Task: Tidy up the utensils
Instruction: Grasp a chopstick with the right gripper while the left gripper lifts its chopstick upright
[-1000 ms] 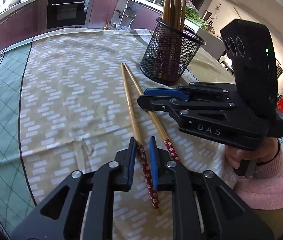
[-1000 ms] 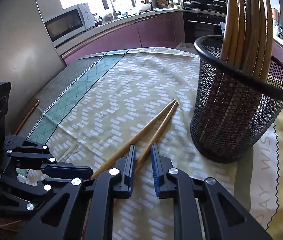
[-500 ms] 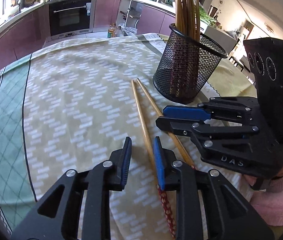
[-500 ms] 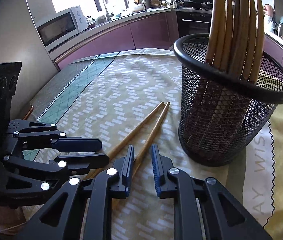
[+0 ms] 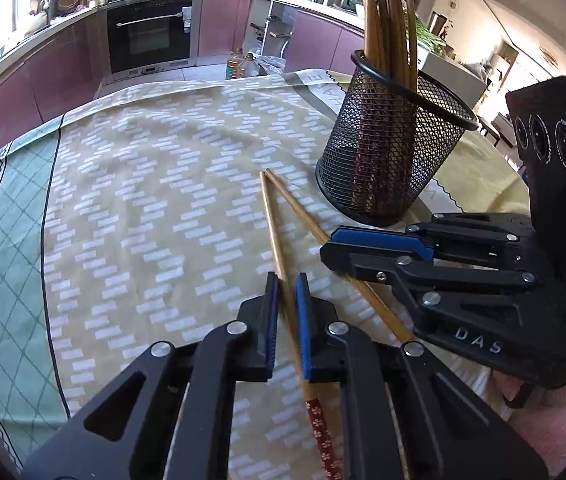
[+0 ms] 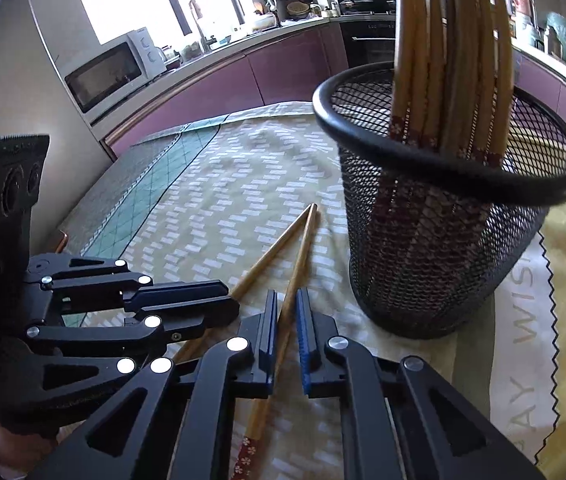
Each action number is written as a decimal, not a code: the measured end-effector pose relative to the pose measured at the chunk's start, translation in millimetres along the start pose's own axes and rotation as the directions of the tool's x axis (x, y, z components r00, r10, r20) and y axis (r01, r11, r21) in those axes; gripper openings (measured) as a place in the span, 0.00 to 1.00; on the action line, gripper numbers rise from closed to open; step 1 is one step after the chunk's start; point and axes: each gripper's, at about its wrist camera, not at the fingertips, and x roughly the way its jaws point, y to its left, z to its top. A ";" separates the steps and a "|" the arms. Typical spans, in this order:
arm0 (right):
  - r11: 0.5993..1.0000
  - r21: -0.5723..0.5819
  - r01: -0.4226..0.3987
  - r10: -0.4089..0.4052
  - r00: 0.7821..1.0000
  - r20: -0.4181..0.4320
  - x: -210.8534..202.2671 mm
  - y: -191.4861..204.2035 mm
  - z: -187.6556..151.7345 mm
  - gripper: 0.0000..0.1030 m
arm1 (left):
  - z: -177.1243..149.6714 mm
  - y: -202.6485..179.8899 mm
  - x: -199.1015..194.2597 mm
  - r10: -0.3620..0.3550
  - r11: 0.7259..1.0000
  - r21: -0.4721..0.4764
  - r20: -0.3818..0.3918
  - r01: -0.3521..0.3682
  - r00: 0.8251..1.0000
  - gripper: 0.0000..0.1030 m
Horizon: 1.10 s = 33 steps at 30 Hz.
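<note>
Two bamboo chopsticks with red patterned ends lie side by side on the tablecloth [image 5: 143, 200], beside a black mesh holder [image 5: 387, 168] [image 6: 423, 264] that has several chopsticks standing in it. My left gripper [image 5: 286, 284] is closing its jaws on the left chopstick [image 5: 271, 220], and the blue pads pinch its shaft. My right gripper [image 6: 287, 296] is closing its jaws on the other chopstick [image 6: 303, 240] in the same way. Each gripper also shows in the other's view, the right gripper [image 5: 327, 246] low over its chopstick [image 5: 303, 216] and the left gripper [image 6: 232, 296] just beside mine.
A person's hand in a pink sleeve [image 5: 543, 420] holds the right gripper. The holder stands close to the right of both chopsticks. Open cloth stretches to the left and far side. Purple kitchen cabinets, an oven [image 5: 147, 36] and a microwave [image 6: 111, 72] ring the table.
Both pairs of jaws have narrowed onto their chopsticks. My left gripper has slid forward along its chopstick toward the holder, and the right gripper has barely shifted.
</note>
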 end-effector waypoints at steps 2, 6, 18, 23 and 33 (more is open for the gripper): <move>1.000 0.009 -0.009 0.009 1.000 0.012 -4.3 -0.7 -0.6 0.06 | -0.2 0.9 -0.4 -0.006 1.000 -0.019 0.004 0.006 1.000 0.08; 0.999 -0.013 -0.039 0.039 0.999 0.013 -10.3 3.9 -1.2 0.05 | -7.1 1.5 -6.8 -0.007 1.000 -0.030 0.011 0.007 1.000 0.07; 0.996 -0.083 0.025 -0.028 0.999 -0.024 2.0 19.6 -3.8 0.08 | -5.8 -6.8 -3.6 0.016 0.999 0.035 -0.009 -0.016 1.000 0.09; 0.997 -0.071 0.020 -0.022 1.000 -0.017 2.5 15.0 -4.4 0.06 | -0.1 -9.0 2.3 0.032 0.998 0.052 -0.007 -0.031 0.999 0.08; 0.998 -0.057 -0.029 0.032 0.998 0.050 -23.0 9.3 -1.8 0.05 | 0.8 -13.5 -10.5 0.023 0.999 0.038 0.033 -0.024 0.999 0.07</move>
